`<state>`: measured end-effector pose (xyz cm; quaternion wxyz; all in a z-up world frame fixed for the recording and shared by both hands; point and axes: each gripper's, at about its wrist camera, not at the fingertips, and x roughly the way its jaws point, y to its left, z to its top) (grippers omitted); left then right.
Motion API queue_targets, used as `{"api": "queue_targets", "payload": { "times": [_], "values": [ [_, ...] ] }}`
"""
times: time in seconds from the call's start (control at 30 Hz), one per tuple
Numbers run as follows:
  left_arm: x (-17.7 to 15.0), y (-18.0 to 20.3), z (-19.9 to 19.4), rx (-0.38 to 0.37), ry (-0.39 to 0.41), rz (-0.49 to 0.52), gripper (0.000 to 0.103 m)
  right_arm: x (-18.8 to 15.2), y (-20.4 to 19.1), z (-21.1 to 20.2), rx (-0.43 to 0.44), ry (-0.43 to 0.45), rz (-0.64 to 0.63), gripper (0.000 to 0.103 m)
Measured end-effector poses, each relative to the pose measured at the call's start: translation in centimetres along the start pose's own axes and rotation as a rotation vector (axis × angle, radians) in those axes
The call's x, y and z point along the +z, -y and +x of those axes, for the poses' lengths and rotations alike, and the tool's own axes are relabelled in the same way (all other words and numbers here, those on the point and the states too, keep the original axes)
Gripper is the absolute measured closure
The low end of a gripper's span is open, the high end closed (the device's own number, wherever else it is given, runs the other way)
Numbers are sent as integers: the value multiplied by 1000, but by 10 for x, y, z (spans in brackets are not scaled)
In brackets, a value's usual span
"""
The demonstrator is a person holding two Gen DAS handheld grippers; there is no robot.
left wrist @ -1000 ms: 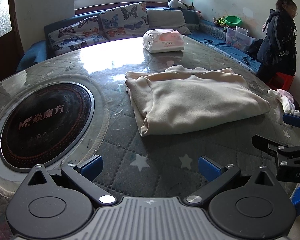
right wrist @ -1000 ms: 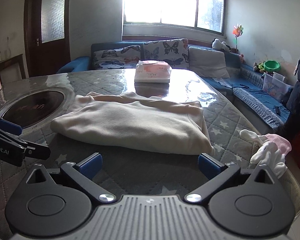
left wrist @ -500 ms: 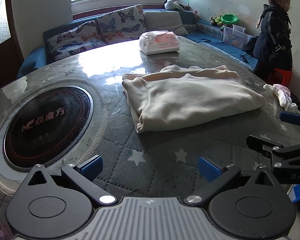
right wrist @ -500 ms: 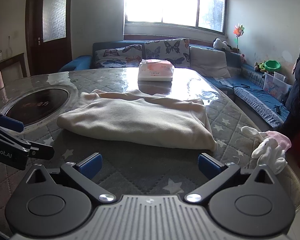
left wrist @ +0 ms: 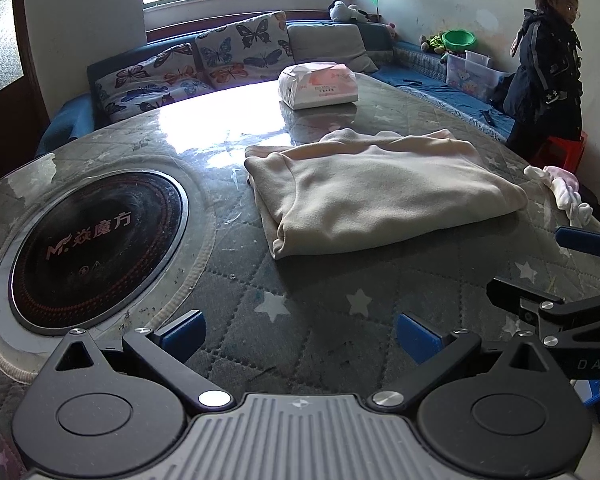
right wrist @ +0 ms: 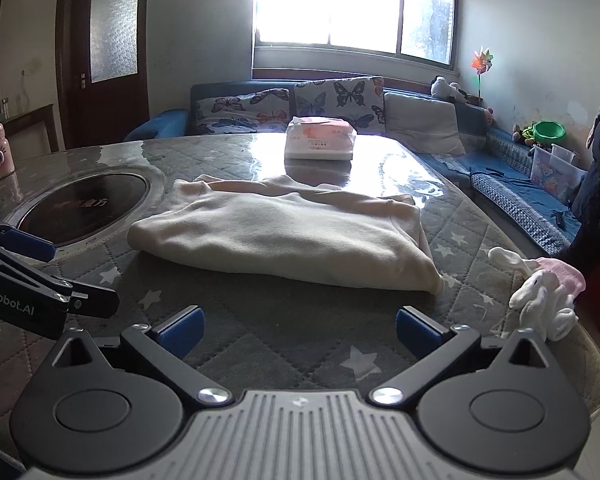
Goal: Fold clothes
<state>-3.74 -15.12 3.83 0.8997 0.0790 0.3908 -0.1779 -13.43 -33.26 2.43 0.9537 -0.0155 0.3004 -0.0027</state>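
A cream garment (left wrist: 380,188) (right wrist: 284,236) lies folded into a flat rectangle on the quilted round table (left wrist: 300,300) (right wrist: 284,332). My left gripper (left wrist: 300,332) hovers over the near table edge, well short of the garment, open with nothing between its blue pads. My right gripper (right wrist: 298,330) is likewise open and empty, near the table's front edge. Each gripper shows in the other's view: the right one (left wrist: 560,276) at the right edge of the left wrist view, the left one (right wrist: 40,276) at the left edge of the right wrist view.
A black round hotplate (left wrist: 96,244) (right wrist: 84,204) is set into the table left of the garment. A tissue pack (left wrist: 318,86) (right wrist: 320,138) sits at the far side. White and pink small clothes (left wrist: 560,188) (right wrist: 544,292) lie at the right rim. A person (left wrist: 548,68) stands by the blue sofa (right wrist: 520,196).
Both grippers have drawn back a little and risen from the garment, staying open. The garment has not moved.
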Motion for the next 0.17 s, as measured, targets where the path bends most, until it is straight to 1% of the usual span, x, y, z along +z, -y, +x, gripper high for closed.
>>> {"api": "queue_targets", "payload": {
  "times": [0.17],
  "values": [
    [0, 0, -2, 2, 7, 0, 0, -2, 1, -3, -4, 4, 5, 0]
  ]
}}
